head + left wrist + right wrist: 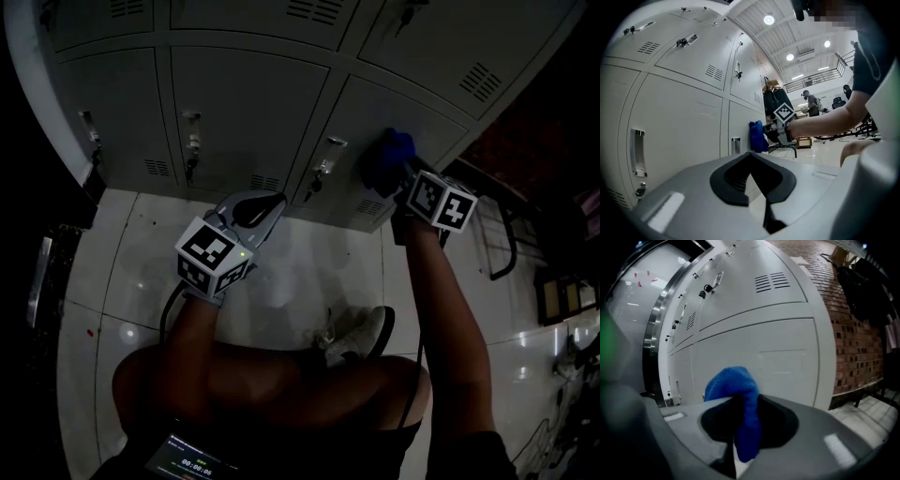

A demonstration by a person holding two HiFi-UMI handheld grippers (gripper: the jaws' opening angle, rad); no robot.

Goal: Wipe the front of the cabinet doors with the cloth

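Presently pressing the blue cloth against the front of the lower right cabinet door, low on that door and just right of its latch handle. Gripping it with the right tongs, clenched on a bunched fold, with one lump standing up past the tips and a tail hanging down between them. Holding the left tongs down and to the left of that door, apart from the cabinet front and above the pale tiled floor; tips together, grasping nothing. Looking from the left tongs along the row of doors toward the cloth on that same door. Past the door's right edge, a brick wall. Below the door, out on the floor, a light shoe.
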